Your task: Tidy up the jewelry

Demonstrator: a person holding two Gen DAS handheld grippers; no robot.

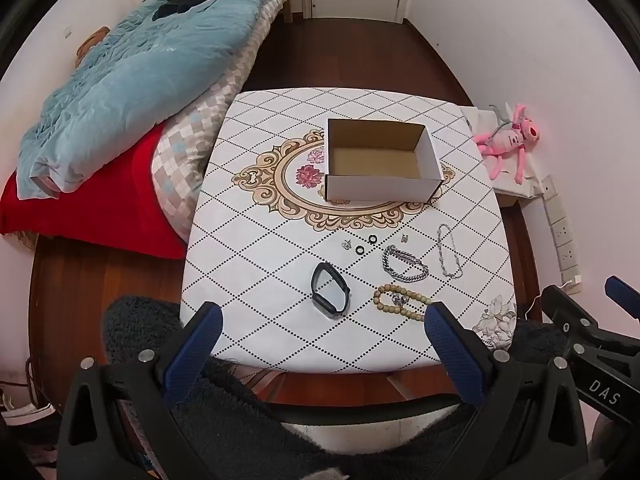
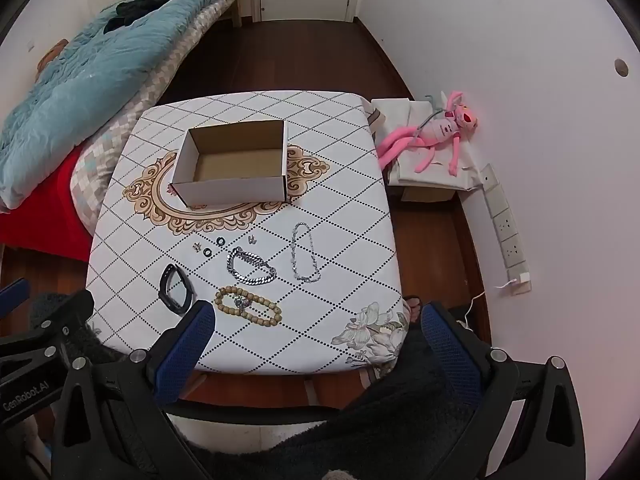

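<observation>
Start of task — both tongs, left [image 1: 324,330] and right [image 2: 316,330], spread wide, empty, hovering over the near table [image 2: 256,344] edge. Jewelry sits loose: bead bracelet [image 1: 402,302], black band [image 1: 330,294], chains, tiny rings, maybe earrings. Box [image 1: 382,166] empty. Next: descend, pinch one piece.

The right gripper [image 2: 316,336] is hovering over the near edge of the table [image 2: 352,208], its blue fingers [image 2: 188,344] standing wide apart with nothing between them. An open cardboard box [image 2: 232,192] is sitting at the far side. Nearer, a beaded bracelet [image 2: 248,304], a chain bracelet [image 2: 252,266], a thin necklace [image 2: 304,252] and a black band [image 2: 176,289] are lying apart from one another.
</observation>
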